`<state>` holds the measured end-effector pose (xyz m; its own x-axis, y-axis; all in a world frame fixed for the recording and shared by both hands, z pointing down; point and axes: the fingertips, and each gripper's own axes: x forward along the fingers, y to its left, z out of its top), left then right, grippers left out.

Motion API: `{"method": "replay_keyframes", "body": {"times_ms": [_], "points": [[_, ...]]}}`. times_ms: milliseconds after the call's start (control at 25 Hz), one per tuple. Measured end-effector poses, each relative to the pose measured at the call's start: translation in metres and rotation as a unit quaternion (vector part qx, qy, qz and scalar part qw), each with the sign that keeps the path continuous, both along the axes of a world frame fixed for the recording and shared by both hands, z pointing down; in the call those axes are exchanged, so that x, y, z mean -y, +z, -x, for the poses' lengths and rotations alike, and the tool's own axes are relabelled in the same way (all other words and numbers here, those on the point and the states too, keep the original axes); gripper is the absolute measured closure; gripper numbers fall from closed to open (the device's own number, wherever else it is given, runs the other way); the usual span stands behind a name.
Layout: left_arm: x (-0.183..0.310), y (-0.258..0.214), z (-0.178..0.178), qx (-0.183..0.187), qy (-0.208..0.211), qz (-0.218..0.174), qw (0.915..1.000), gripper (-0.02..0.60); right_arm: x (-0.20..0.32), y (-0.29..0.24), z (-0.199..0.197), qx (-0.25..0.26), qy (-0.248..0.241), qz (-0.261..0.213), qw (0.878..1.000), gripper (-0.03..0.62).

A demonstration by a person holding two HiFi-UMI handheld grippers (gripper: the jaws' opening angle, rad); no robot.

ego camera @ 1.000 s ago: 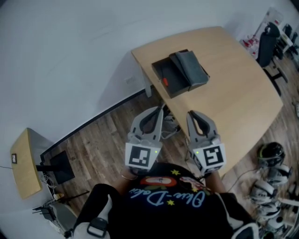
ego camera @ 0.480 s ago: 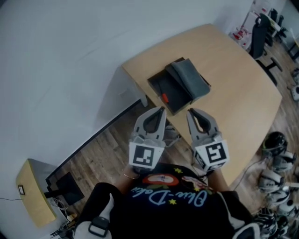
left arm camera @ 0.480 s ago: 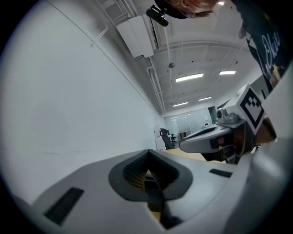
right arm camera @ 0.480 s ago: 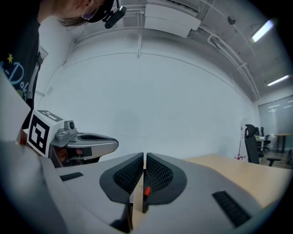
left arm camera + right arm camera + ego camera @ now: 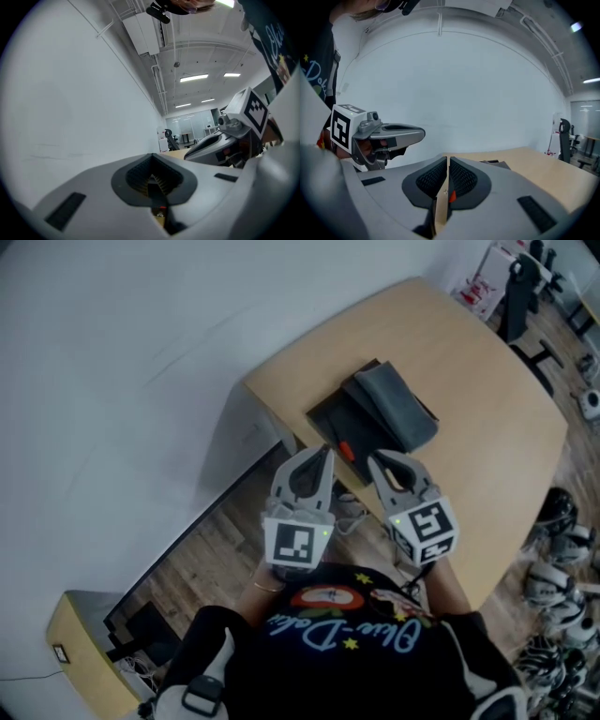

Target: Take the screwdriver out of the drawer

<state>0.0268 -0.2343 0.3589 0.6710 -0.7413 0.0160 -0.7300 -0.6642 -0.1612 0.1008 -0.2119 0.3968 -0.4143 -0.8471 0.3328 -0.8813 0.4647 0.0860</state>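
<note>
the screwdriver, showing only as a small orange handle, lay at the near end of the open black drawer, just beyond the tips of both grippers. the drawer stuck out from a low grey case that sat on the wooden tabletop near its corner; nothing else could be made out in the drawer. the left gripper had its jaws pressed together with nothing between them, and the right gripper was closed to a thin slit, also empty. both hovered side by side over the tabletop's near edge. the step in hand looked like the approach: one gripper would need to spread its jaws, come down with them across the handle, and close without catching the drawer wall. the other could steady the case so it did not slide.
</note>
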Motion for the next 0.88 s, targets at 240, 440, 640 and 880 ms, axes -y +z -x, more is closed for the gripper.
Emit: {"method": "replay_keyframes", "body": {"times_ms": [240, 440, 640, 880], "points": [[0.038, 0.015, 0.015, 0.001, 0.014, 0.014, 0.9998, 0.581, 0.034, 0.033, 0.015, -0.024, 0.006, 0.068, 0.997, 0.592], [0.066, 0.024, 0.020, 0.018, 0.026, 0.004, 0.9995, 0.581, 0.068, 0.066, 0.014, -0.042, 0.023, 0.095, 0.994, 0.592], [0.091, 0.032, 0.031, 0.022, 0.039, 0.007, 0.9990, 0.581, 0.091, 0.097, 0.021, -0.065, 0.028, 0.144, 0.987, 0.591], [0.113, 0.043, 0.042, 0.021, 0.051, 0.021, 0.9983, 0.581, 0.107, 0.129, 0.024, -0.082, 0.033, 0.207, 0.974, 0.559]]}}
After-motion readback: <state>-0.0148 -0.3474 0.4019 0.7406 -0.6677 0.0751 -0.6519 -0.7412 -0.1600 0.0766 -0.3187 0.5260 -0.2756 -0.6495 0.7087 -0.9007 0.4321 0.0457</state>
